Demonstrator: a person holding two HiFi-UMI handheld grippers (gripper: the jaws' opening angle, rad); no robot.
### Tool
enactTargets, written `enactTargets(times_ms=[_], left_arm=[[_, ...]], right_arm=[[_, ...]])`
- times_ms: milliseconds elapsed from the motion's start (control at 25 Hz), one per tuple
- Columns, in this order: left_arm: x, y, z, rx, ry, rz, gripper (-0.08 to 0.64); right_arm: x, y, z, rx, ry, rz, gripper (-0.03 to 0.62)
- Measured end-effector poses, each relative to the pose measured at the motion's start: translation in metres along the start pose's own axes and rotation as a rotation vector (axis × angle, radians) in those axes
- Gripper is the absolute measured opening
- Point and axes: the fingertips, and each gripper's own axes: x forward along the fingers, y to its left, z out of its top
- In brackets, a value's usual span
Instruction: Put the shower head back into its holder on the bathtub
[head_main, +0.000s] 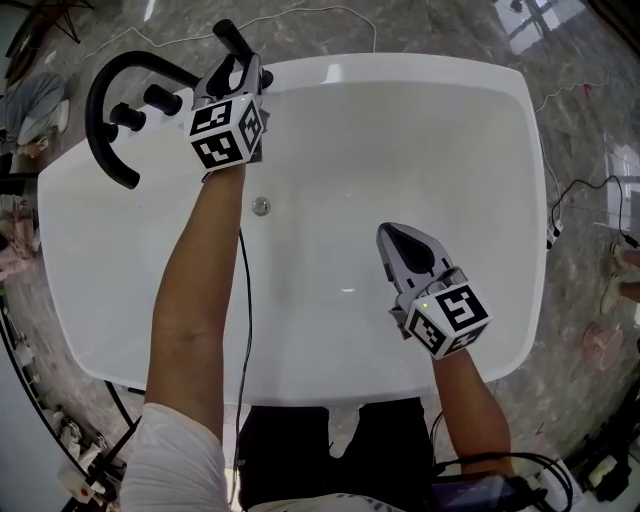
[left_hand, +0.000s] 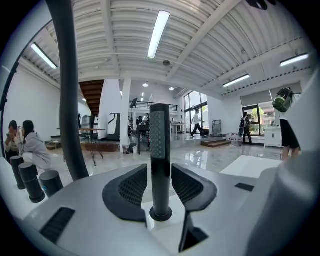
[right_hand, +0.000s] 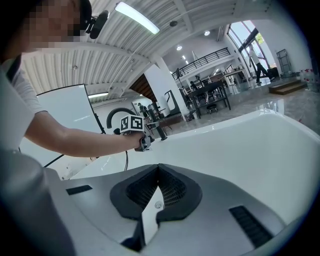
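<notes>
we are holding our left tongs (left_hand: 160, 169) spread on either side of the shower head (left_hand: 159, 150), the pads not touching it, while it is standing upright in its holder (left_hand: 161, 214) at the far left corner of the bathtub (head_main: 400, 90). our right tongs (right_hand: 158, 169) are hovering over the bathtub's basin, pressed together and empty.
</notes>
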Motion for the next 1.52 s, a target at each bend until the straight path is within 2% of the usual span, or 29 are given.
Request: enactTargets(times_ms=[200,440,520,640,800,920,1120,1240,1360,1520], left_arm=[[-0.03,-0.004,0.015,-0.058,-0.027,0.007,0.155],[-0.081,-0.046,0.036,-0.115,-0.051,-0.027,0.153],[-0.1,-0.065,0.052,-0.086,-0.065,-0.081,0.134],[-0.135,-0.092,0.078,0.012,-0.094,-0.166,0.052],[-0.183,-0.1,0.124,0.067,-0.135,-0.208,0.024],[-0.227,-0.097,0.152,0.071,-0.142,-0.221,0.018],[-0.319,-0.1,0.171,0.069,-0.125,-0.265,0.017],[-0.373,-0.098,0.179,0.024,-0.09,-0.301,0.017],[-0.411,-0.092,0.2,-0.013,-0.08,-0.325,0.017],[-0.456,-0.077,0.233,0.011,-0.082,-0.317,0.017]], right_arm=[[-0.012,0.014,0.006,0.014,-0.018,-0.02,0.007],[-0.042,0.025,0.02,0.067,-0.06,-0.066,0.008],[-0.054,0.029,0.024,0.078,-0.078,-0.084,0.007],[-0.069,0.041,0.028,0.097,-0.096,-0.103,0.007],[-0.089,0.068,0.04,0.106,-0.11,-0.112,0.006],[-0.111,0.099,0.046,0.095,-0.115,-0.12,0.008],[-0.157,0.142,0.047,0.078,-0.13,-0.167,0.007],[-0.184,0.172,0.053,0.098,-0.148,-0.183,0.008],[-0.207,0.199,0.077,0.066,-0.182,-0.196,0.008],[-0.231,0.234,0.117,0.01,-0.228,-0.194,0.008]])
